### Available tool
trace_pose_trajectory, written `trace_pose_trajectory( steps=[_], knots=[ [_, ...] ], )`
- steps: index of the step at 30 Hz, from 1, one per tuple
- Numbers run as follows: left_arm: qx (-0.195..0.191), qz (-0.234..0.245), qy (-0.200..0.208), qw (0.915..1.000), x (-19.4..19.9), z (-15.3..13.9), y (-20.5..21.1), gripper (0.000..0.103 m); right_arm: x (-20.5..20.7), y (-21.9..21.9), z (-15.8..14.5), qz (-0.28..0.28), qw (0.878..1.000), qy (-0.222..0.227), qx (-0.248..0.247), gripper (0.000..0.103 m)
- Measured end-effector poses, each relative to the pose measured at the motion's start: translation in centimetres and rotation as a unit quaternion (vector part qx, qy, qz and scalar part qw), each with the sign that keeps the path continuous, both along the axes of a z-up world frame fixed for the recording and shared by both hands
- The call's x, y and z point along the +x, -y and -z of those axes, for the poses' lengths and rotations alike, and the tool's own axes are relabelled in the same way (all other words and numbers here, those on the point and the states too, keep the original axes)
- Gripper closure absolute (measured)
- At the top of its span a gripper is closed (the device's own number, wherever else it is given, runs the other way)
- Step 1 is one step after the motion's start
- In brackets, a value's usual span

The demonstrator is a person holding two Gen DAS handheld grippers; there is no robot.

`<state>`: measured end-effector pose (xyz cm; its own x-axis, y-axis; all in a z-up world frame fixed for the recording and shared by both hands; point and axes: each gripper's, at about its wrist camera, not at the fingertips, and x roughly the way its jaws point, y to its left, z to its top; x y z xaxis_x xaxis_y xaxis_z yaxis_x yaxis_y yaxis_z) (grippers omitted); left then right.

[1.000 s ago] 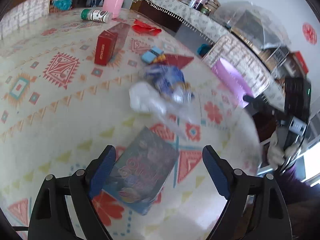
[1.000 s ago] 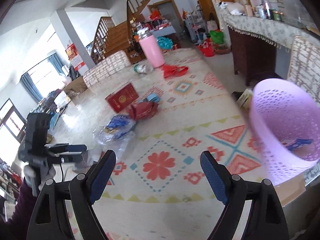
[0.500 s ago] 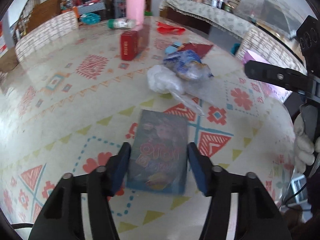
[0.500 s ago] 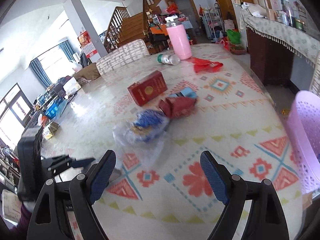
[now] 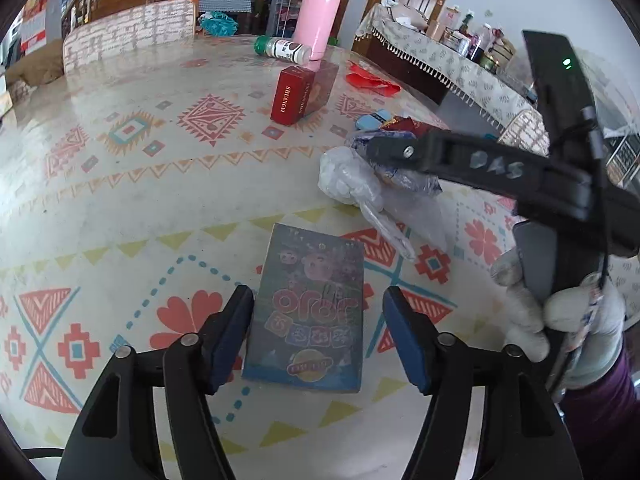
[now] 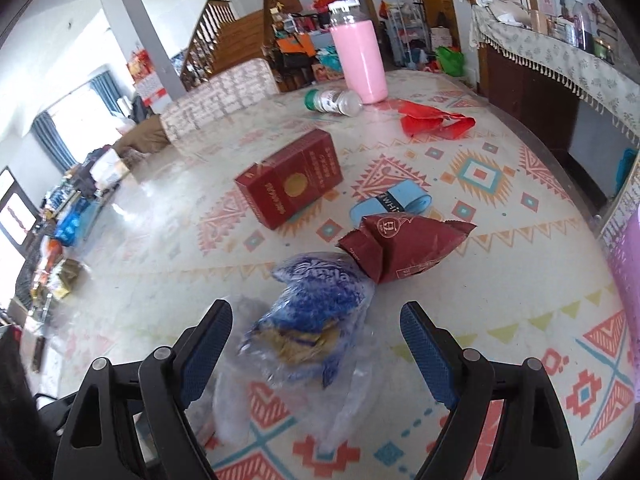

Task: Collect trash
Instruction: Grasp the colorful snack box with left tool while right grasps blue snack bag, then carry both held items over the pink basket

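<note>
A flat blue snack box (image 5: 308,312) lies on the patterned table between the jaws of my left gripper (image 5: 316,336). Those jaws are opening: the left pad is near the box's edge and the right pad stands off it. A crumpled blue packet inside clear plastic (image 6: 316,312) lies between the jaws of my right gripper (image 6: 316,356). These jaws are closing, and neither pad presses on the packet. In the left wrist view, the right gripper (image 5: 384,148) reaches in over the clear plastic (image 5: 348,180), held by a gloved hand (image 5: 560,312).
A dark red pouch (image 6: 404,248), a light blue wrapper (image 6: 392,204), a red box (image 6: 292,184) and a red plastic bag (image 6: 432,120) lie further back. A pink bottle (image 6: 360,60) and a tipped spice jar (image 6: 334,100) are at the far end. A purple basket (image 6: 628,280) is at the right edge.
My right gripper swung left from the purple basket to straddle the blue packet, its jaws narrowing. My left gripper squared up over the blue box, pinched in, then widened again.
</note>
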<state>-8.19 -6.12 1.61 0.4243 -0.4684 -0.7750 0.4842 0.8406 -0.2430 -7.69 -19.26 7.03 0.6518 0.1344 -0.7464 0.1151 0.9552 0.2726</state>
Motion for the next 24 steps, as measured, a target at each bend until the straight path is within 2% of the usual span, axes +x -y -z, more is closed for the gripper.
trace_pose_trajectory(
  steps=[1,3,4,5,6,10,15,24],
  knots=[
    [0.000,-0.003,0.002,1.0000,-0.1,0.0,0.1,0.035,0.2,0.1,0.3,-0.001,1.000,-0.006,0.001,0.027],
    [0.011,-0.006,0.012,0.9998,-0.5,0.0,0.4,0.035,0.3,0.4,0.6,-0.006,1.000,-0.016,0.016,0.052],
    [0.020,-0.008,0.019,0.9996,-0.6,0.1,0.7,0.036,0.0,0.6,0.5,-0.002,1.000,-0.012,0.019,0.052],
    [0.031,-0.012,0.027,0.9991,-0.8,0.1,0.9,0.045,-0.2,0.8,0.3,0.001,1.000,-0.009,0.020,0.056],
    [0.049,-0.018,0.040,0.9979,-1.0,0.1,1.1,0.048,-0.4,1.0,0.1,0.001,1.000,-0.006,0.024,0.061],
    [0.033,-0.026,0.031,0.9987,-0.8,0.0,0.3,0.048,-2.3,1.9,-0.9,0.006,0.999,0.016,0.028,0.063],
    [-0.019,-0.038,0.032,0.9986,-1.2,-1.4,-1.7,0.049,-4.6,3.2,-2.4,0.017,0.999,0.040,0.026,0.064],
    [-0.033,-0.055,0.074,0.9952,-3.1,-4.5,-2.5,0.049,-9.0,5.8,-4.2,0.035,0.996,0.074,0.046,0.064]
  ],
)
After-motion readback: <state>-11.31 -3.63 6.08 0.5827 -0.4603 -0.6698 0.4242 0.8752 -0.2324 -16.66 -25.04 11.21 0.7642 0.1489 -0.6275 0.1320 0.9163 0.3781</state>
